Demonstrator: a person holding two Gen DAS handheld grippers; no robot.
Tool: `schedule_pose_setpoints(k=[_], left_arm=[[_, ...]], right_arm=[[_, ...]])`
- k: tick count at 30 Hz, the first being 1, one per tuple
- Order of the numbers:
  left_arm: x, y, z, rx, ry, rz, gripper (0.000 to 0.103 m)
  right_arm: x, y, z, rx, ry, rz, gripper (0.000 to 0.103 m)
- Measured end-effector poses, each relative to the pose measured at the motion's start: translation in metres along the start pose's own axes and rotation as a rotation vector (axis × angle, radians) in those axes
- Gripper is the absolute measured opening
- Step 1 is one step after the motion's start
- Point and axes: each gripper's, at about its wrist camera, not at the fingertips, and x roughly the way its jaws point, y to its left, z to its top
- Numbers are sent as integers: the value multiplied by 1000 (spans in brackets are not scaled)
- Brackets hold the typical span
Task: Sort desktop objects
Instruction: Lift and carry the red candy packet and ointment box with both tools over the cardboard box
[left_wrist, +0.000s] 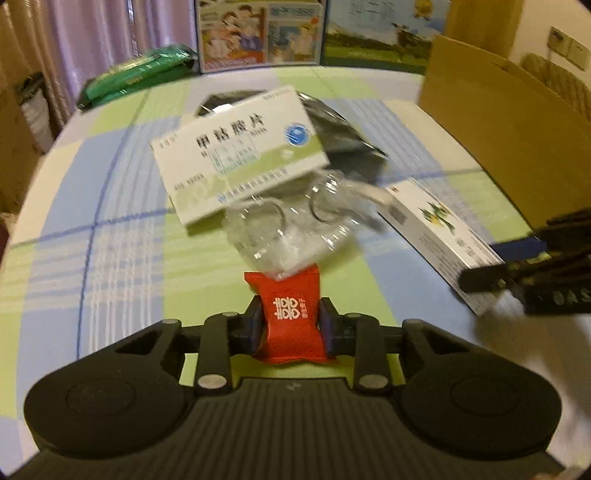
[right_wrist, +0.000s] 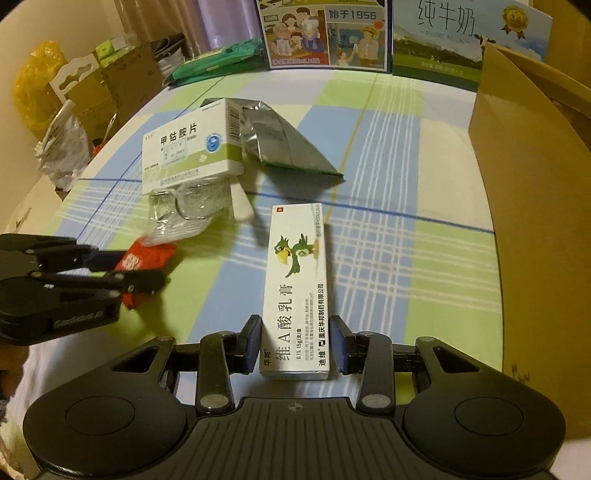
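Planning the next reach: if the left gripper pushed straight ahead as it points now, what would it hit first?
Probably the clear plastic packet lying just past the red candy packet that the left gripper holds; the white medicine box sits behind it. Depth is uncertain.

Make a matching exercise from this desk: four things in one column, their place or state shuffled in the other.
Things
1. red packet
2. ointment box
3. pill box
4. silver pouch

Places
A. atop the clear plastic bag
B. between the right claw's fingers
C. lying flat behind the pill box
D. clamped in the left claw

Pairs: 1-D, 2-B, 3-A, 4-C
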Motion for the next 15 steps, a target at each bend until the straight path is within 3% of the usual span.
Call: schedule_pose_setpoints(k=[5,10,12,13,15], left_arm=[[-27,-21,-22,90,5,-77,25],[-39,-40,-42,127,9,-65,26],[-40,-45,-44,144,4,-59,27],[-40,-46,-44,154,-1,-52,35],[-37,-46,-44,160,-5,-31,40]], right_arm=[[-20,5,-26,-10,-11,11,36],[-33,11,-58,-9,-15,5,36],[-32,11,-62,-13,-14,5,42],[-30,11,-62,-16,-10,1,44],[-27,11,-61,-20,-14,-5,48]])
